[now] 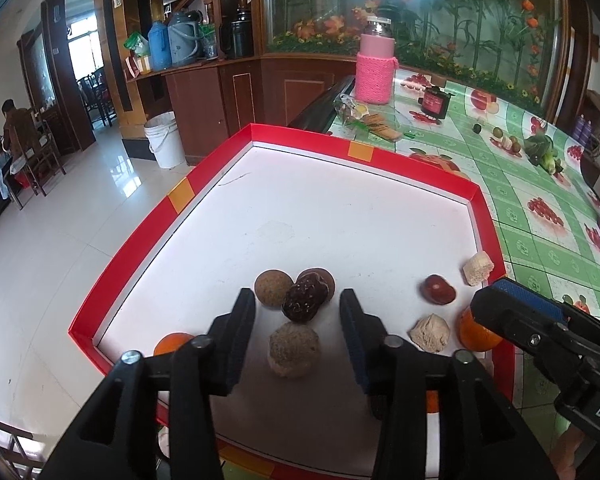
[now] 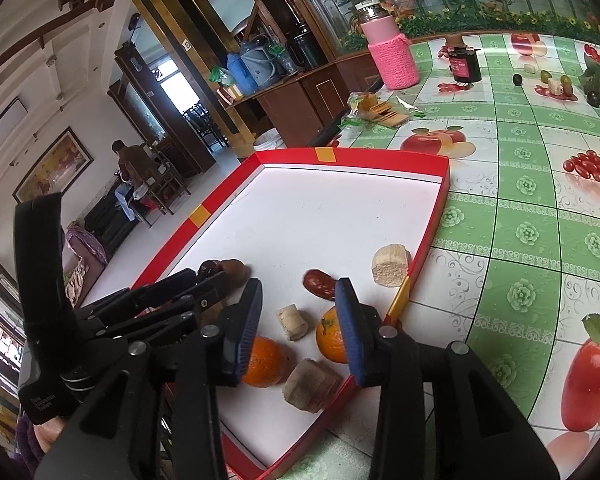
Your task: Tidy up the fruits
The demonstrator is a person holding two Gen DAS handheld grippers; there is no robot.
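Observation:
A red-rimmed white tray [image 1: 268, 130] [image 2: 383, 156] holds the fruits. In the left wrist view my left gripper [image 1: 298, 312] hangs open over a dark wrinkled fruit [image 1: 304, 297], with a brown ball [image 1: 273, 287] beside it and a tan fuzzy ball [image 1: 294, 349] nearer me. A red date [image 1: 438, 289], a beige chunk [image 1: 429, 332], a pale cylinder [image 1: 477, 268] and an orange [image 1: 475, 330] lie to the right. My right gripper [image 2: 300, 298] is open above two oranges [image 2: 263, 362] [image 2: 329, 336], a cork-like piece [image 2: 294, 322] and a tan cylinder [image 2: 311, 385].
The green fruit-print tablecloth [image 2: 519, 200] carries a pink knit-covered flask [image 2: 391, 46], a dark jar [image 2: 464, 64], crackers [image 2: 383, 114] and small fruits with greens [image 2: 579, 84] at the far right. A white bucket [image 1: 164, 140] stands on the floor. A person [image 1: 10, 136] sits far left.

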